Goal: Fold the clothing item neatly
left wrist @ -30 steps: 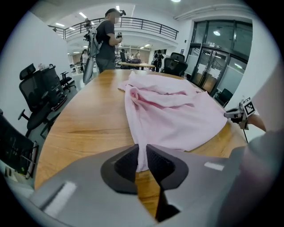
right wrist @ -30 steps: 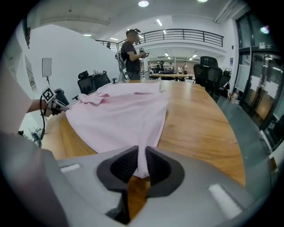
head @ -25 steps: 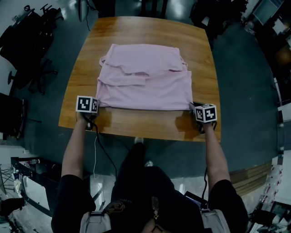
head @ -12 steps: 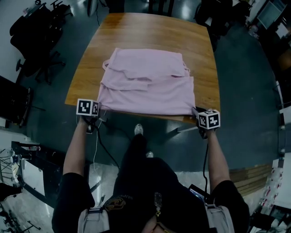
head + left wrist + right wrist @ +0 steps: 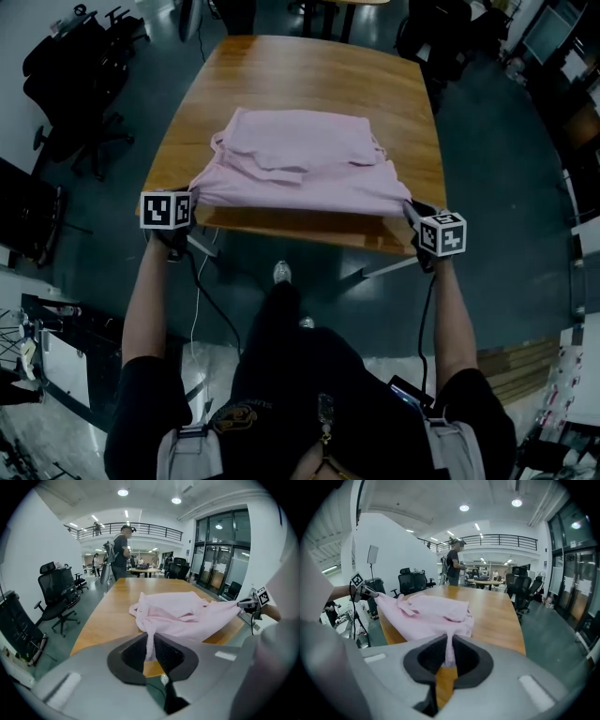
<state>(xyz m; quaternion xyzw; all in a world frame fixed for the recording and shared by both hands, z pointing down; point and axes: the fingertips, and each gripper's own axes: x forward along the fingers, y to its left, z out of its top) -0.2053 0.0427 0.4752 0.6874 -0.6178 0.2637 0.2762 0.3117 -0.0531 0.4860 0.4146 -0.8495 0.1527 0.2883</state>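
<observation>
A pale pink garment [image 5: 300,164] lies on the wooden table [image 5: 309,75], partly folded, with its near hem lifted off the wood. My left gripper [image 5: 190,200] is shut on the hem's near left corner, and the cloth [image 5: 183,613] runs straight down between its pads [image 5: 151,651]. My right gripper [image 5: 410,208] is shut on the near right corner. Its jaws have just been closing further, with a strip of pink cloth [image 5: 426,611] pinched between them [image 5: 450,656]. The hem hangs stretched between the two grippers above the table's near edge.
Black office chairs [image 5: 75,56] stand on the floor left of the table. A person [image 5: 121,550] stands beyond the table's far end. More chairs and desks [image 5: 520,585] are at the far right. A cable hangs from the left gripper [image 5: 202,291].
Both grippers have risen from the table's near edge, lifting the garment's near hem off the wood and carrying it slightly toward the far side.
</observation>
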